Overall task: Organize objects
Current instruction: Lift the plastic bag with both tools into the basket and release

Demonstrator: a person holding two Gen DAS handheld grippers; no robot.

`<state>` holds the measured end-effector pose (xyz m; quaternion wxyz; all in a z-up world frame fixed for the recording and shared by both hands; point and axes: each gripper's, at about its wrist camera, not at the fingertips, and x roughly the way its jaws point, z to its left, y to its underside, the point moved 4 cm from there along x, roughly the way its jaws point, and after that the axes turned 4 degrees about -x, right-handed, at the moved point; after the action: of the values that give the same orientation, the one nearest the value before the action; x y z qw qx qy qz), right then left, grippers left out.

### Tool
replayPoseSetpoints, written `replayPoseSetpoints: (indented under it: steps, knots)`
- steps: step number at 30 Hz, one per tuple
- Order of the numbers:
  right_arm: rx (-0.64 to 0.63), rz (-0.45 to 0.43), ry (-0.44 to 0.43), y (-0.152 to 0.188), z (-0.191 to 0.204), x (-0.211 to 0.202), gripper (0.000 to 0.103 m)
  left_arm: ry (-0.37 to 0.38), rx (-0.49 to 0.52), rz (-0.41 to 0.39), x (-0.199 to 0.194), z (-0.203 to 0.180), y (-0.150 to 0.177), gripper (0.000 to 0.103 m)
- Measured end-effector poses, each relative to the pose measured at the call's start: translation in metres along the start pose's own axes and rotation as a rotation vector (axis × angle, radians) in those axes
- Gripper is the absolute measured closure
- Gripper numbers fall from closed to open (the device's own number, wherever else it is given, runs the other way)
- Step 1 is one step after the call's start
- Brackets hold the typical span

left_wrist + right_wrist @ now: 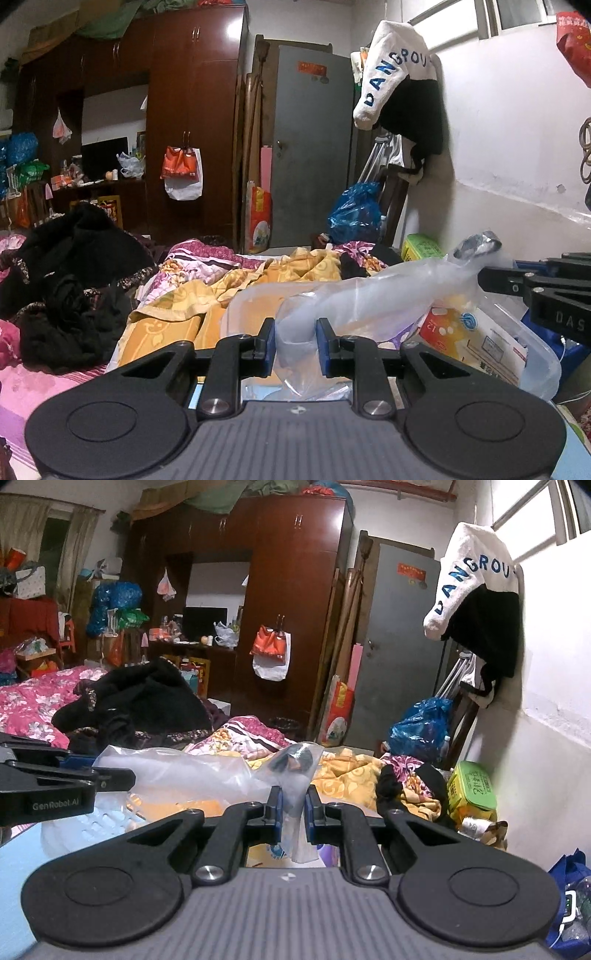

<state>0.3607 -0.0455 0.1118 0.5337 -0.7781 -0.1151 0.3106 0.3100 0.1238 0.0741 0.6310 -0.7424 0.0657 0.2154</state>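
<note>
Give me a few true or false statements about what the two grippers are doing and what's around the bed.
1. Both the left gripper and the right gripper pinch the same clear plastic bag. True.
2. The blue plastic bag lies on the pink quilt. False: it sits near the grey door.
3. A white garment hangs on the wall. True.
4. The green box is on the wardrobe. False: it's by the wall.
</note>
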Motion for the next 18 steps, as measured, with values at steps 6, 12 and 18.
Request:
replayPoseSetpoints:
  steps: [6,12,18]
  knots:
    - [-0.001,0.011,-0.002,-0.0017,0.0018,0.002,0.09,-0.009,0.005,0.002,0.0025,-0.0039,-0.0011,0.077]
    - [-0.014,0.018,-0.008,-0.0079,0.0005,0.0072,0.09,-0.015,-0.014,0.01,0.0036,-0.0005,-0.0001,0.074]
    - [-0.022,0.012,0.017,-0.0064,0.0001,0.0059,0.054,0.01,0.013,-0.021,-0.0013,-0.0023,0.0021,0.025]
